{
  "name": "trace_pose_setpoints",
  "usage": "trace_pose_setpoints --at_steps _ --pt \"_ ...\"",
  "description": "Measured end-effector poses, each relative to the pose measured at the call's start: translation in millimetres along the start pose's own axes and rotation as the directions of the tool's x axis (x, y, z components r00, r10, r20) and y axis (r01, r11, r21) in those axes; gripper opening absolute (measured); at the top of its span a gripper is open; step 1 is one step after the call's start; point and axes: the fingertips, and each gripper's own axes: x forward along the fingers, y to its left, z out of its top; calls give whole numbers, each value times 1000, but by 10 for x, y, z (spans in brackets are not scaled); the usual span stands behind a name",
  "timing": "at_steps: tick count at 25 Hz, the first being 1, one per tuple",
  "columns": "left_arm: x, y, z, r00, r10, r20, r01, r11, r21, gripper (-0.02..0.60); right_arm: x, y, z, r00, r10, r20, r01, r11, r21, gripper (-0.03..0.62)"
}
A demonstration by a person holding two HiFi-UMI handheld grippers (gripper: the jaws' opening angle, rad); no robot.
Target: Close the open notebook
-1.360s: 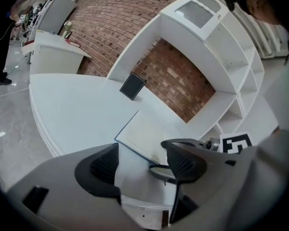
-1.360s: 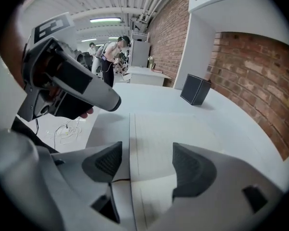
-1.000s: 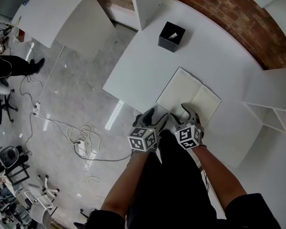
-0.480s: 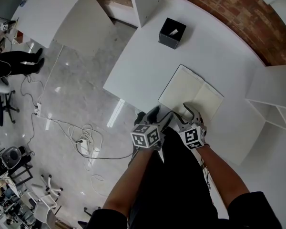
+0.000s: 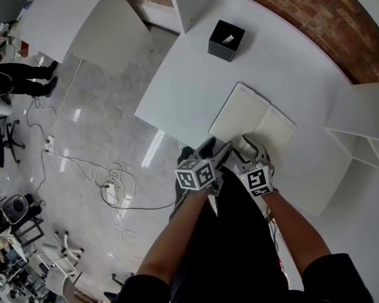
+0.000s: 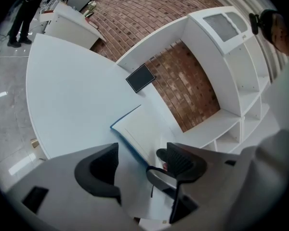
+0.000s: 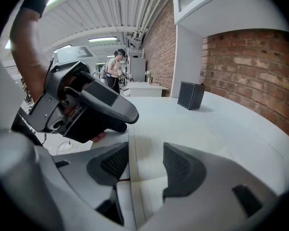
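Between the right gripper's (image 7: 145, 151) 2 parted fingers lies the open white paper notebook's (image 5: 252, 115) near edge, apparently unpinched; just beside it, the left gripper's (image 6: 140, 158) fingers stand apart, empty.

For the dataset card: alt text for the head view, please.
An open notebook with blank pages lies flat on a white table, and the person's left gripper and right gripper sit side by side at its near edge. A black box stands farther back on the table.
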Motion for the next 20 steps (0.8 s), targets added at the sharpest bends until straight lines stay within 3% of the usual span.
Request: trace_pose_setpoints --at_steps 2,6,11,14,16,19,20 --pt "27 -6 27 1000 2 7 -2 1000 -11 298 -12 -3 -15 1000 1 -1 -1 1000 5 221" --pt "86 -34 42 1000 14 -21 -13 999 42 298 -27 5 -1 1000 -3 18 4 1000 -8 218" --pt "150 -2 92 999 17 -33 -17 1000 -6 298 -23 2 -3 1000 -9 27 9 1000 -12 213" --pt "173 -44 88 998 21 -62 -19 999 30 296 -42 -10 48 999 -11 37 12 1000 -17 215" --pt "175 -24 104 998 34 -61 -32 999 36 253 -41 0 35 999 -9 44 9 1000 -13 215" --pt "164 58 128 998 39 -58 -40 999 -8 114 -37 12 -13 1000 -5 30 5 1000 4 216" --pt "156 66 134 998 31 -62 -32 999 -24 103 -36 15 -13 1000 -3 25 3 1000 8 216"
